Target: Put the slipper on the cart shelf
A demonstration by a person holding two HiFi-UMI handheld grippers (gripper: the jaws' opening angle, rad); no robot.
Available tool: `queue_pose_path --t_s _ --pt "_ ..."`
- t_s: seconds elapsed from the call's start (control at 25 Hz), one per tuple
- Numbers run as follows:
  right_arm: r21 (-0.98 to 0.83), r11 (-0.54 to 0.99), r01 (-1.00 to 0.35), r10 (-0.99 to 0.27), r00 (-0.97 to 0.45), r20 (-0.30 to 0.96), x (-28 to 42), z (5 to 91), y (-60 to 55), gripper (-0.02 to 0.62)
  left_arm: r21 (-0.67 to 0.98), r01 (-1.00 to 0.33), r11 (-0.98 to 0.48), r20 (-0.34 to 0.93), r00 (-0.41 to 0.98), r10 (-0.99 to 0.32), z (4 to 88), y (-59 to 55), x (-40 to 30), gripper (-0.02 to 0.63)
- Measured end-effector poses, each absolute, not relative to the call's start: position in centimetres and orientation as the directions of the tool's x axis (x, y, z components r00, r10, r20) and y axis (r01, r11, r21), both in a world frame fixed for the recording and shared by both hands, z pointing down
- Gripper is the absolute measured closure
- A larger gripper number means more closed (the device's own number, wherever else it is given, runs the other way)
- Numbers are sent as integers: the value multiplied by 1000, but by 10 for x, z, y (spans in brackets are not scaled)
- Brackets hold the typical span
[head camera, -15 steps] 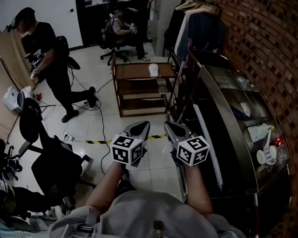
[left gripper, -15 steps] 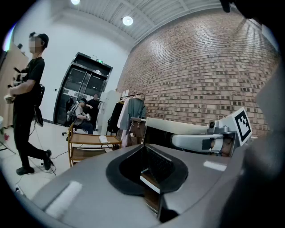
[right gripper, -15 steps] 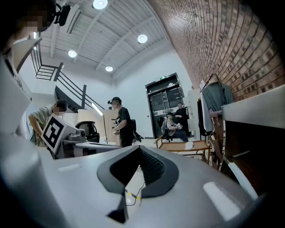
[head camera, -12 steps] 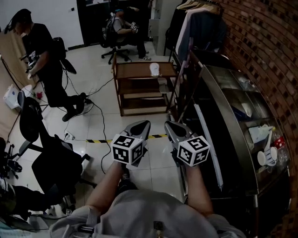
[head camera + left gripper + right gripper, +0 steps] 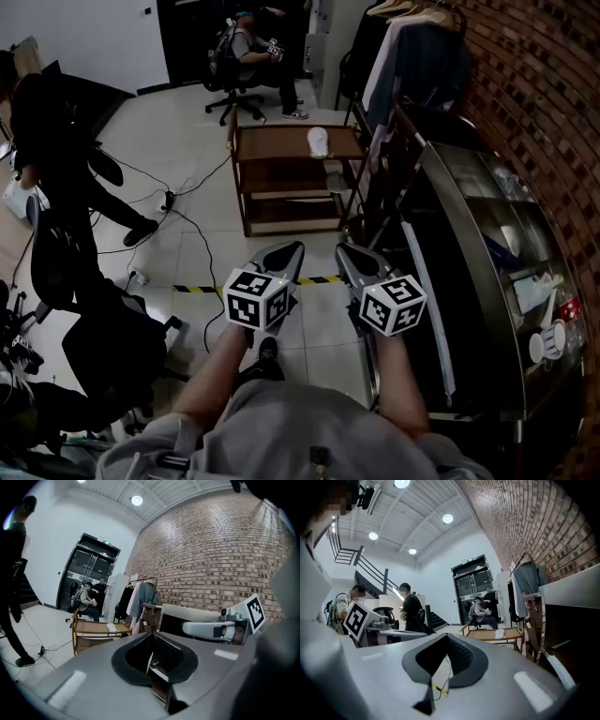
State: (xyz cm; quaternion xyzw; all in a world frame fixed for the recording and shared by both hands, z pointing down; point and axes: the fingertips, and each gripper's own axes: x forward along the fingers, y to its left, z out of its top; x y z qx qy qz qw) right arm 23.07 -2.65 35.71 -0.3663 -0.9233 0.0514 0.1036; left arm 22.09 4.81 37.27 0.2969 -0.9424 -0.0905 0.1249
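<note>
noted left gripper point(image 5: 279, 258) and right gripper point(image 5: 354, 261) side by side, near level, both clenched shut on nothing. found white slipper point(image 5: 317, 142) lying on top shelf of wooden cart point(image 5: 267, 143), well ahead of both grippers, untouched.

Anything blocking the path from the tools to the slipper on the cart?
Nothing visible does. Bare floor lies between the left tool, the right tool and the wooden cart bearing the white slipper; only flat striped tape crosses it. The clothes rack stands off to the right.
</note>
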Motion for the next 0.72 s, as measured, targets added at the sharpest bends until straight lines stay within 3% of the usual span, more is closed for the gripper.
queue_pose_path --t_s 0.72 --pt "-164 790 590 612 -768 188 22 376 42 595 253 -599 760 206 -734 -647 397 119 6 598"
